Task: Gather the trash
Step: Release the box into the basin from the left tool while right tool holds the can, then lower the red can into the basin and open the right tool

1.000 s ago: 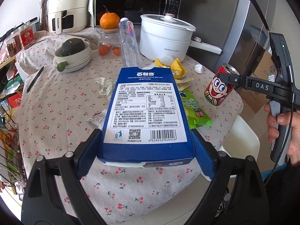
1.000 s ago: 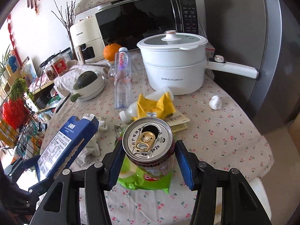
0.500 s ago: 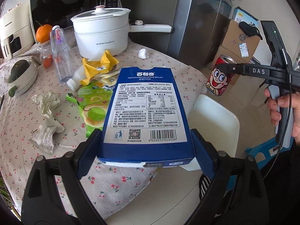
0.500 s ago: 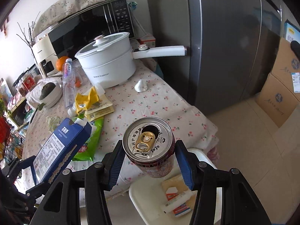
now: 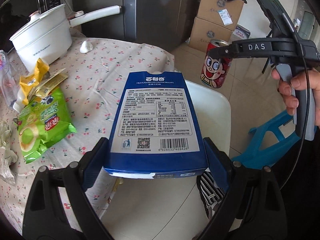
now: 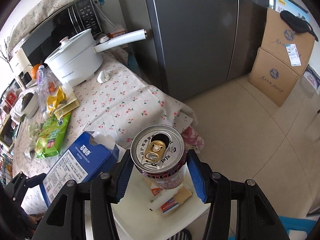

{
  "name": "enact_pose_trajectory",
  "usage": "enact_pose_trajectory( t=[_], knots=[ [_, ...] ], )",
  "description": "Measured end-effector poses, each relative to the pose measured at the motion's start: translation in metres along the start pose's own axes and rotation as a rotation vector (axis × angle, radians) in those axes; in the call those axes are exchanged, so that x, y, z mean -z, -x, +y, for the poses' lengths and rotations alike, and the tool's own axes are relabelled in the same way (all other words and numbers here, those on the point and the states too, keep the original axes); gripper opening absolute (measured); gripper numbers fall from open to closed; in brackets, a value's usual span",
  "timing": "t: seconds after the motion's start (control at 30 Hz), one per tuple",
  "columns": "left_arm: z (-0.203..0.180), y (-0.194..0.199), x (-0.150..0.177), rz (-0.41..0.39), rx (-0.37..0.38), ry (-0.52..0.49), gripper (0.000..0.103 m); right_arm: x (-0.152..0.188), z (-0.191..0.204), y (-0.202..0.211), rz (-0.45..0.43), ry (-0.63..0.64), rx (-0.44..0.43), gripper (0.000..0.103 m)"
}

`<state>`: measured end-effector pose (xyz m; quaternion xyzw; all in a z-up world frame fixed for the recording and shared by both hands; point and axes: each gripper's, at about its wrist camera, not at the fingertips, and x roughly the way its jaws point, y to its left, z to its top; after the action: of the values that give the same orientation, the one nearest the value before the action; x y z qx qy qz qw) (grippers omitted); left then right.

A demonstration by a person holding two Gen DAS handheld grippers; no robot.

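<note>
Blue biscuit box (image 5: 158, 118) clamped by left gripper (image 5: 156, 156), red can (image 6: 160, 156) clamped by right gripper (image 6: 158, 172), both now past table edge (image 6: 176, 108), over white bin (image 6: 140, 210).

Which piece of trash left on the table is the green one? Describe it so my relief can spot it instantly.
Start at the white pot on the cherry-print tablecloth. In front of it lies a yellow wrapper, then the green snack bag, flat on the cloth. It is the only bright green item there, printed with red characters.

Glossy cardboard biscuit box (image 5: 158, 118); shiny metal can (image 6: 159, 156); cloth tablecloth (image 6: 120, 98)
</note>
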<state>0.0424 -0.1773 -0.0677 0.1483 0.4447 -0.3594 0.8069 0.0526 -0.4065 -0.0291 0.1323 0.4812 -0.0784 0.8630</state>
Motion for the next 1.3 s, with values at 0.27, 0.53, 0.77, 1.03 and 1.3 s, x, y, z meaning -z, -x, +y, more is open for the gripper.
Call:
enact_pose_trajectory(
  t=[0.27,0.53,0.77,1.03,1.3],
  knots=[
    [-0.017,-0.054,0.003,0.077,0.037,-0.028,0.092,0.006,-0.02,-0.008,0.043,-0.034,0.013,0.055],
    [-0.024,-0.075,0.01,0.11,0.023,-0.057,0.093,0.006,-0.019,-0.017,0.071,-0.024,0.018,0.055],
    [-0.013,-0.057,0.013,0.127,-0.009,-0.039,0.097,0.008,-0.015,-0.028,0.108,-0.015,0.017,0.056],
    [0.022,-0.009,0.015,0.06,-0.055,0.008,0.102,0.014,0.003,-0.059,0.205,0.009,0.034,0.056],
    [0.06,0.015,0.028,0.036,-0.142,0.088,0.102,0.022,0.022,-0.099,0.311,0.04,0.073,0.056]
  ],
)
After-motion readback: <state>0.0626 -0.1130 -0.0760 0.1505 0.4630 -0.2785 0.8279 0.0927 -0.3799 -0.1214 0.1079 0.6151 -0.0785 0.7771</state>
